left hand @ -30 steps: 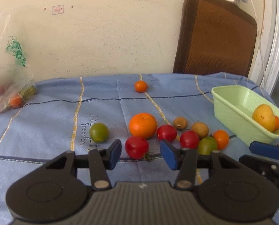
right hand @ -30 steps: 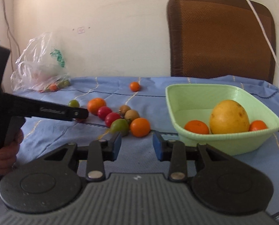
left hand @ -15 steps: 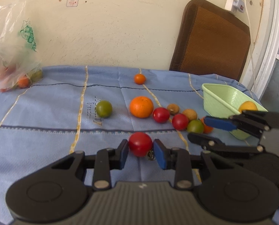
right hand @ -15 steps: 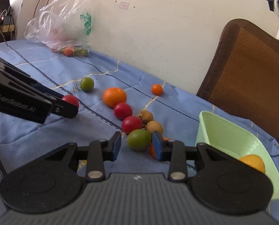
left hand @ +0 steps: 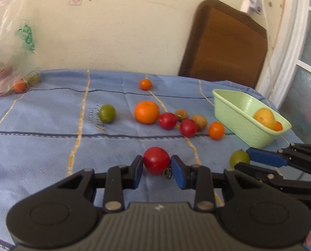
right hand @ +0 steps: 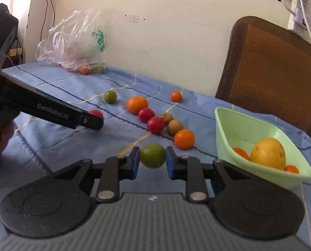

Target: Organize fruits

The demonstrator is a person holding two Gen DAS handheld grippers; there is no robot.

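Left gripper (left hand: pixel 157 168) clamps red tomato (left hand: pixel 156 160), stem low right; right gripper (right hand: pixel 152 161) just closed on green fruit (right hand: pixel 152 155) – round, no long axis. Bag (right hand: pixel 76 41) contents blurred.

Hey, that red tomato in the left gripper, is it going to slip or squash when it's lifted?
The red tomato looks round and glossy, so it could slip between the left gripper's flat pads. Its skin is probably soft; a hard squeeze might bruise it. Dropped, it would likely roll.

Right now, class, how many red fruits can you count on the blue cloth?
3. One sits in the left claw: the held red fruit. Two lie beside the big orange: and. The bag may hide more.
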